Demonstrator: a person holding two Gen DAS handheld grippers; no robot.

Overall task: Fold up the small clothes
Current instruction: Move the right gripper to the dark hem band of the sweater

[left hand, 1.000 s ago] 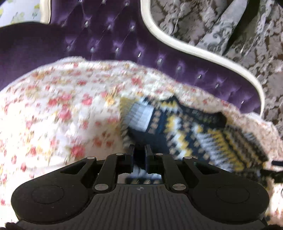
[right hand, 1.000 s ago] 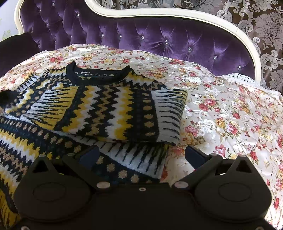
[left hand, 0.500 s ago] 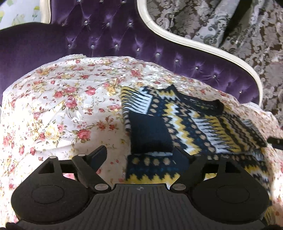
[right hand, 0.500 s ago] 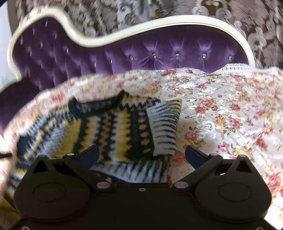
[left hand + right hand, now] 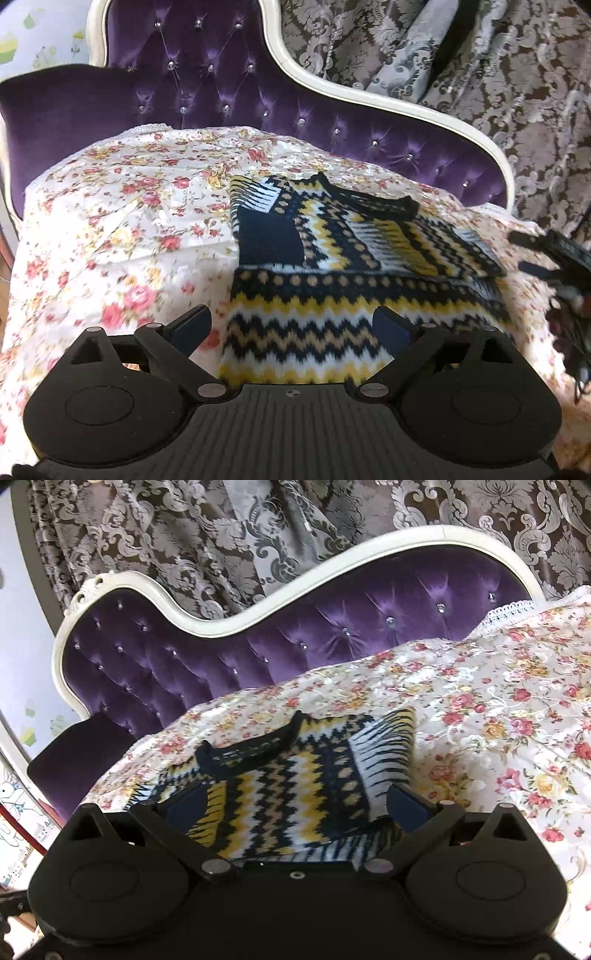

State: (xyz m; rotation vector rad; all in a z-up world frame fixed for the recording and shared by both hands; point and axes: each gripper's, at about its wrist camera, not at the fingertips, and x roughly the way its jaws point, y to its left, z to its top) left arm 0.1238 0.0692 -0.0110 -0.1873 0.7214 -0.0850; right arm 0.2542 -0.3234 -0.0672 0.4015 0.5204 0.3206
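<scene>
Floral cover (image 5: 110, 229) over purple sofa (image 5: 207, 85), curtains (image 5: 207, 535) behind (damask), sweater (image 5: 332, 258) ahead of both grippers, left gripper (image 5: 291, 325) now released, right gripper (image 5: 295, 805) spread, raised since.

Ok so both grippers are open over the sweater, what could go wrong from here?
The folded sleeve lies loose on the knit sweater; a careless grab at the hem could drag it open. The floral bedspread beneath is wrinkled, so the left gripper or right gripper might pinch it along with the sweater.
</scene>
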